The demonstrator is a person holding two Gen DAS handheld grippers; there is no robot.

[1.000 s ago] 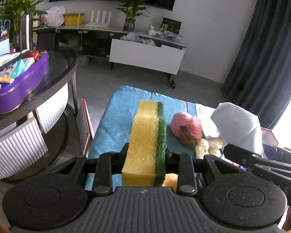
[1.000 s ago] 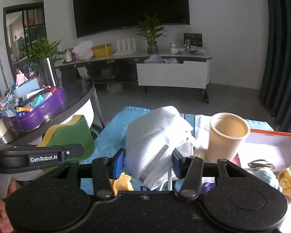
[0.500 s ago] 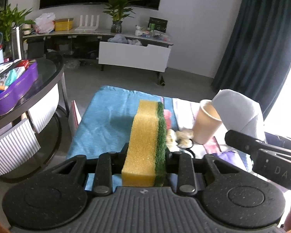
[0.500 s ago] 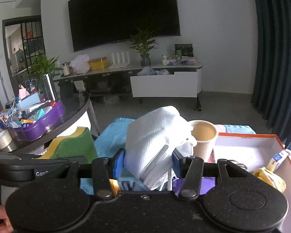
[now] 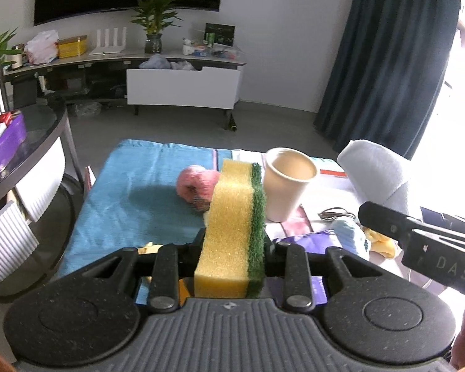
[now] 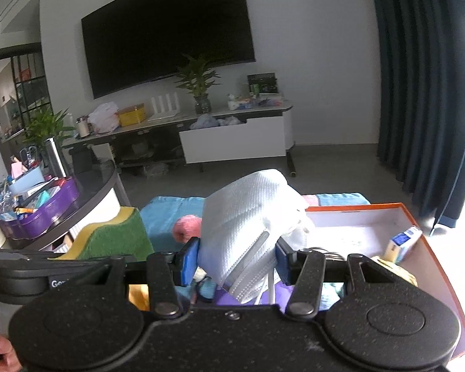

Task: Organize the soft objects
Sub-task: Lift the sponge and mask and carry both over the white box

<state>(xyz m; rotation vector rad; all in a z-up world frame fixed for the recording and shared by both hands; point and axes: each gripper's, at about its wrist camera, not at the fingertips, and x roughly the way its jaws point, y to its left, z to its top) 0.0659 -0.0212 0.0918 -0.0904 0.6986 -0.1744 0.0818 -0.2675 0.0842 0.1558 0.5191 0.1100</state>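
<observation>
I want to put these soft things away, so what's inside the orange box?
In the orange box, a small blue and white carton leans against the right wall and something yellow lies near it. The right gripper and its face mask hide the rest.

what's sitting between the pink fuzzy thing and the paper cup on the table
In the left wrist view, the sponge held in the left tool stands between the pink fuzzy thing and the paper cup, hiding whatever lies behind it.

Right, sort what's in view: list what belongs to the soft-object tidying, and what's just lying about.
Job: yellow-and-green sponge in left gripper; white fabric face mask in right gripper; pink plush ball; orange-rimmed box.

Lying about: beige paper cup; purple tray.
</observation>
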